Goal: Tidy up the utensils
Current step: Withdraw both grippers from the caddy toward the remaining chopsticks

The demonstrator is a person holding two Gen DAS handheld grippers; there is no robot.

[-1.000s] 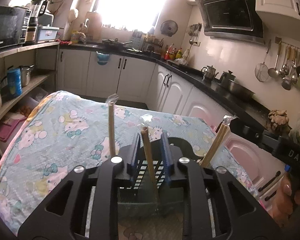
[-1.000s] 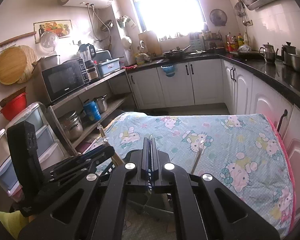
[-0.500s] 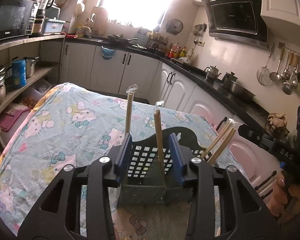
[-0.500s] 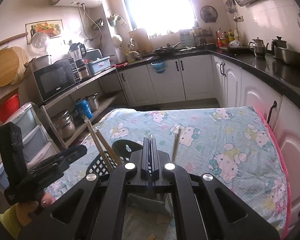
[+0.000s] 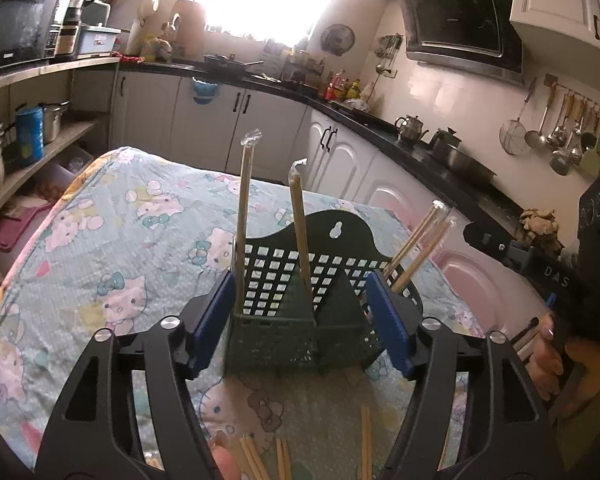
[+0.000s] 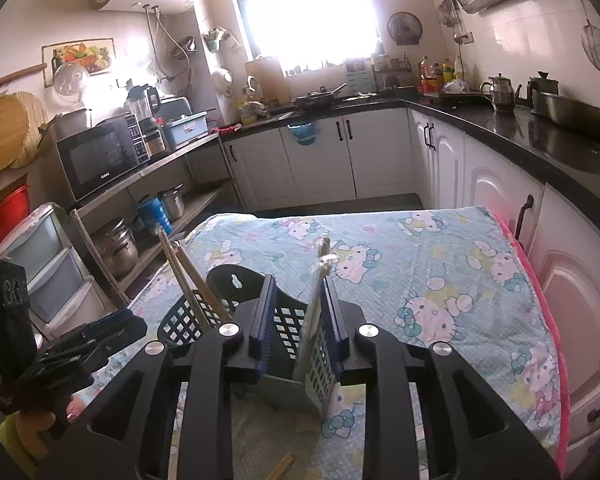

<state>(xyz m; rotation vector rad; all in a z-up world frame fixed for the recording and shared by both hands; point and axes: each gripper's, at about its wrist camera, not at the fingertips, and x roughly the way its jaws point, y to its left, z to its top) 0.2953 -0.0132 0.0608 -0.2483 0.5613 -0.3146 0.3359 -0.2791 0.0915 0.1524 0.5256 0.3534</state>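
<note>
A dark green utensil rack [image 5: 296,320] stands on the cartoon-print tablecloth [image 5: 112,248]. Two wrapped chopstick pairs [image 5: 298,232] stand upright in its left compartment and another pair [image 5: 418,248] leans in its right part. My left gripper [image 5: 302,320] is open, its blue pads on either side of the rack and apart from it. Loose chopsticks [image 5: 284,456] lie on the cloth in front of it. In the right wrist view my right gripper [image 6: 296,320] is open, with a wrapped chopstick pair [image 6: 320,280] standing in the rack [image 6: 288,332] between its pads.
The table's right edge borders pink-lit cabinets [image 6: 572,304]. Shelves with pots [image 5: 4,152] and plastic drawers [image 6: 40,264] stand to the left. The other hand-held gripper shows at the edge of each view [image 5: 548,276] [image 6: 40,344]. A loose chopstick [image 6: 280,466] lies on the cloth.
Both grippers have opened and drawn back from the rack. The left let go of the chopstick pair it held, the right parted its shut pads. More of the rack is visible.
</note>
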